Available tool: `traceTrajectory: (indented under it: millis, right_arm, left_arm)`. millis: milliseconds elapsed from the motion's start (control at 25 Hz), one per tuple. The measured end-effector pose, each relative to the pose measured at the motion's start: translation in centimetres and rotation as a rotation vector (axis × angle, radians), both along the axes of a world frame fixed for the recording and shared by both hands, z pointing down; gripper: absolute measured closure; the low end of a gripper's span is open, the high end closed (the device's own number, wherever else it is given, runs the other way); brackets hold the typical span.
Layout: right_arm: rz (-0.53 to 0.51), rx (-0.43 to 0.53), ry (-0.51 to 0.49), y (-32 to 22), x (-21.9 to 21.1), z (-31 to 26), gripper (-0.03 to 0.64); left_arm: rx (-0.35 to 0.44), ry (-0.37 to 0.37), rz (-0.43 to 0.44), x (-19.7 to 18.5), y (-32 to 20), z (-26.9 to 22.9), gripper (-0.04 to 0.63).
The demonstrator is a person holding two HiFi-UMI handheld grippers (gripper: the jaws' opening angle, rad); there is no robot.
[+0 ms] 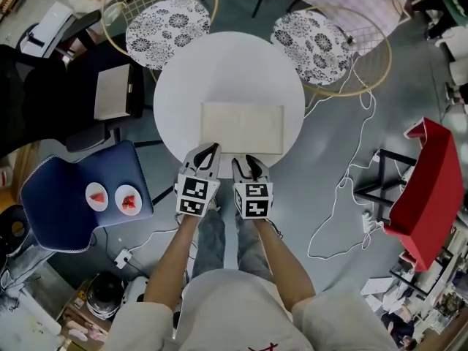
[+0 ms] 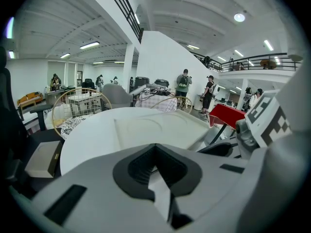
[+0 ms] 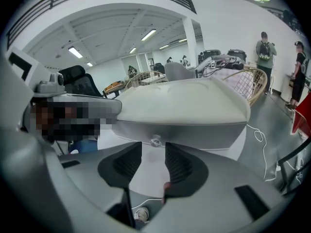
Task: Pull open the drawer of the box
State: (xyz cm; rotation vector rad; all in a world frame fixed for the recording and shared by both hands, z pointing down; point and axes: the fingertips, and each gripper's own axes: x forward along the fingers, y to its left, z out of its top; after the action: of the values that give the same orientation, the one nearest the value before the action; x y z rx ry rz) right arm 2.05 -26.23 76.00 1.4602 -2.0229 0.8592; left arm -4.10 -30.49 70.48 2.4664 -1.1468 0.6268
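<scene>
A flat white box (image 1: pixel 241 126) lies in the middle of a round white table (image 1: pixel 227 64). In the right gripper view its drawer front faces me, with a small round knob (image 3: pixel 155 141) at the centre of the box (image 3: pixel 184 101). My right gripper (image 3: pixel 153 153) is open, and the knob sits just ahead of the gap between its fingertips, untouched. In the head view the right gripper (image 1: pixel 248 162) is at the box's near edge. My left gripper (image 1: pixel 207 152) hovers beside it over the table's near rim. It is shut on nothing (image 2: pixel 154 148), pointing across the box top (image 2: pixel 160 125).
Two wire-frame chairs with patterned cushions (image 1: pixel 168 22) (image 1: pixel 313 39) stand behind the table. A blue chair (image 1: pixel 51 196) at left carries two small plates. A red stand (image 1: pixel 431 189) and loose white cables (image 1: pixel 351 189) are on the floor at right. People stand far off (image 2: pixel 183 84).
</scene>
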Motion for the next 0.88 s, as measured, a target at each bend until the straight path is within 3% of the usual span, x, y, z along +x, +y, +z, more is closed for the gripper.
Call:
traceTrajectory:
  millis: [120,360,880]
  right_arm:
    - [0.006,0.003,0.003,-0.3,0.0,0.0,0.459]
    - [-0.008,0.011,0.031,-0.4,0.0,0.1,0.536]
    - [-0.012,-0.003,0.031,2.2,-0.4,0.2,0.541]
  left_arm:
    - [0.002,0.001,0.0,-0.1,0.0,0.0,0.584]
    - [0.0,0.004,-0.002,-0.2,0.0,-0.2,0.584]
    - [-0.013,0.012,-0.017,-0.3,0.0,0.1,0.584]
